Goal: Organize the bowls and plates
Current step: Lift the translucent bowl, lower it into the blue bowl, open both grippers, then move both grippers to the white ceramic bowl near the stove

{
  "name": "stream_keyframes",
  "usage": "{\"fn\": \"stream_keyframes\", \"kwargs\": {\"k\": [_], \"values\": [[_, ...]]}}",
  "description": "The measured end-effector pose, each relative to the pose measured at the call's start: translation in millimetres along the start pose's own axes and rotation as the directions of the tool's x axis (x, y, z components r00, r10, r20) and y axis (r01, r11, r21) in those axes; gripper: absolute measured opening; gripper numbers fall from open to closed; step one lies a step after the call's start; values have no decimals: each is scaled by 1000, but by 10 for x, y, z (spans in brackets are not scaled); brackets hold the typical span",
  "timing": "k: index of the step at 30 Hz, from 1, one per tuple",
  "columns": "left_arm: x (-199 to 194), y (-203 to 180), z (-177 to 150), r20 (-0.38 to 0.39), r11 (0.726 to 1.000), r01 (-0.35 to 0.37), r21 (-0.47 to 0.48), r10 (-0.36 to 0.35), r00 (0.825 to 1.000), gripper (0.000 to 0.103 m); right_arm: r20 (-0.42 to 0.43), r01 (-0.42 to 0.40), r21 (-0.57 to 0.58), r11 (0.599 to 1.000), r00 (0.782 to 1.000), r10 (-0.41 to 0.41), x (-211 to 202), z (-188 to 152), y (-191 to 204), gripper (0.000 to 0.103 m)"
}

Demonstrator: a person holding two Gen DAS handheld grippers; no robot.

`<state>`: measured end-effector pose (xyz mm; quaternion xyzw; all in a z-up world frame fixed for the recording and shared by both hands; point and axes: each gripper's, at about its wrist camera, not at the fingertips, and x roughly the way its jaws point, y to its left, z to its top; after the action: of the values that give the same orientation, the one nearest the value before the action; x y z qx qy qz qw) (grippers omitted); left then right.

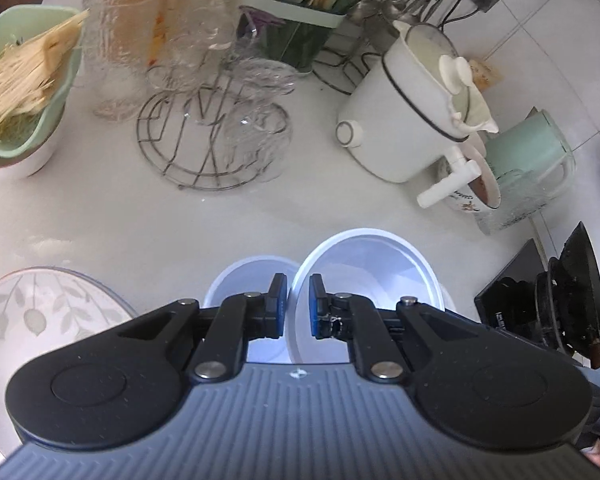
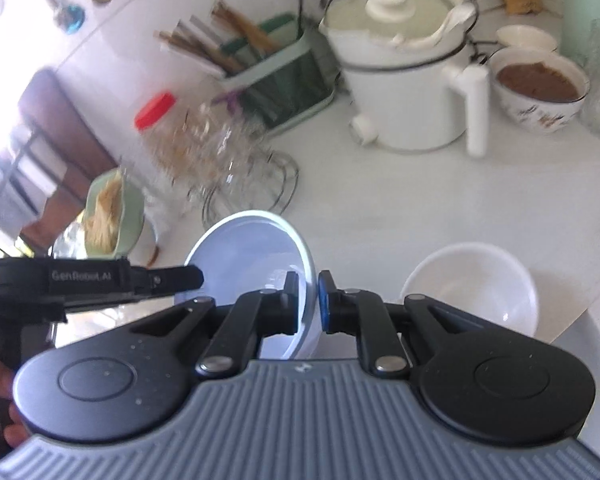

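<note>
In the left wrist view my left gripper (image 1: 297, 292) is shut on the left rim of a white bowl (image 1: 372, 264) on the white counter. A second, smaller white bowl (image 1: 244, 280) lies just left of the pads. A leaf-patterned plate (image 1: 40, 312) sits at the lower left. In the right wrist view my right gripper (image 2: 309, 288) pinches the right rim of a tilted white bowl (image 2: 248, 252). The left gripper (image 2: 198, 276) reaches that bowl's left edge from the side. Another white bowl (image 2: 468, 280) stands upright to the right.
Behind the bowls stand a wire rack with glasses (image 1: 212, 136), a white electric pot (image 1: 404, 112), a green bowl of sticks (image 1: 20, 80), a utensil holder (image 1: 300, 20) and a mint kettle (image 1: 528, 156). A stove burner (image 1: 572, 300) borders the right. A bowl with brown contents (image 2: 540, 84) sits by the pot.
</note>
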<state>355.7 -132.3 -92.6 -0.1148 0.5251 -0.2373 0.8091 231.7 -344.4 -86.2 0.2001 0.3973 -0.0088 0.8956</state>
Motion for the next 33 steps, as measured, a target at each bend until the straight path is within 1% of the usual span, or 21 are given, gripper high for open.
{"fn": "stream_keyframes", "kwargs": {"k": [4,10,14,18,20,21,22,23,24,25,26,28,30,33], "values": [[31,62,-29,-8,999,-36,9,36,999,12,-40,-5,-7,1000,999,4,103,-30,36,14],[105,184,-56,-28,997,-80,9,80,996,12,-74,-9,-15,1000,997,8,293,-49,86,14],[153,237,-42,-44,997,-76,14,76,996,12,-89,-6,7,1000,996,6,418,-73,81,14],[160,271,-29,-45,995,-97,10,97,994,12,-89,-7,9,1000,996,8,449,-79,86,14],[135,278,-16,-37,994,-105,6,105,994,12,-85,5,5,1000,996,-4,457,-70,97,14],[122,283,-1,-37,994,-109,6,109,993,13,-84,12,4,1000,996,-12,459,-60,102,16],[108,289,15,-37,993,-114,5,114,993,14,-83,16,5,1000,996,-15,458,-45,106,22],[95,296,31,-35,993,-118,2,118,992,16,-77,18,8,1000,997,-18,453,-24,109,31],[78,304,52,-32,993,-118,-1,118,992,21,-68,19,10,1000,998,-18,440,-2,110,34],[60,305,72,-26,993,-116,1,116,993,25,-55,21,9,1000,998,-20,420,23,115,43],[36,303,90,-18,993,-115,5,115,993,26,-40,24,7,1000,999,-24,394,46,123,50],[-28,271,131,0,994,-107,19,107,994,28,-13,31,7,1000,999,-31,335,76,126,52],[-98,227,165,17,995,-95,38,94,995,28,-3,43,19,999,999,-43,289,97,127,52],[-215,152,202,41,995,-77,67,74,996,29,34,47,22,999,998,-48,177,103,154,52]]}}
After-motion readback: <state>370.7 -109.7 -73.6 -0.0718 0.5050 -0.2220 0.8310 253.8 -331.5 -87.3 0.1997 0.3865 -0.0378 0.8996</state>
